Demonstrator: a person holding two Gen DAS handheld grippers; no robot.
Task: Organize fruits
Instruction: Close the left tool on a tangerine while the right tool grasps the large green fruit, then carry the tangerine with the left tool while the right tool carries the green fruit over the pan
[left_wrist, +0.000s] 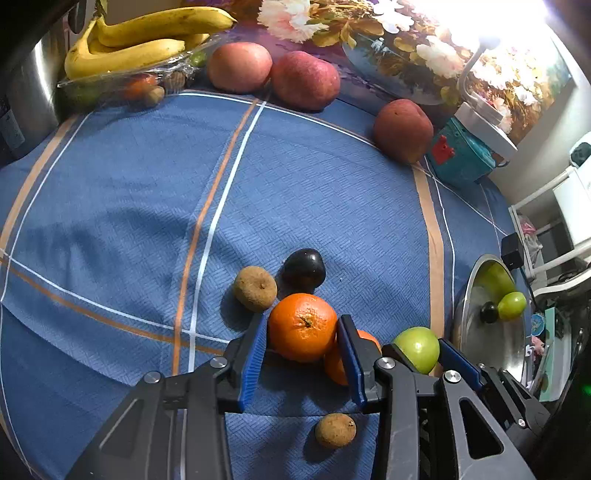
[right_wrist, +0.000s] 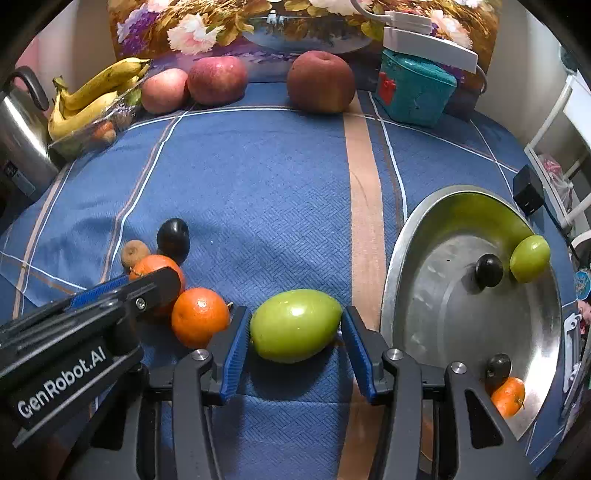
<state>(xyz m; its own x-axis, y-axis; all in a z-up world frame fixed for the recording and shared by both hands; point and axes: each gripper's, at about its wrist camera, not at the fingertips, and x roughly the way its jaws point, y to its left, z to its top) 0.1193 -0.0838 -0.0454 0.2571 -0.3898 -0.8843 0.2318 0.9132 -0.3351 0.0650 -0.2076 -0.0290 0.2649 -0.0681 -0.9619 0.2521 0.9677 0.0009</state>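
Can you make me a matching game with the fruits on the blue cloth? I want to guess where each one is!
Things:
1. green fruit
2. orange
3. bananas
4. dark plum

Places:
A. on the cloth just past the orange, beside a brown fruit
B. between the fingers of the right gripper
C. on a clear tray at the far left of the table
D. between the fingers of the left gripper

Right pairs: 1-B, 2-D, 3-C, 4-A
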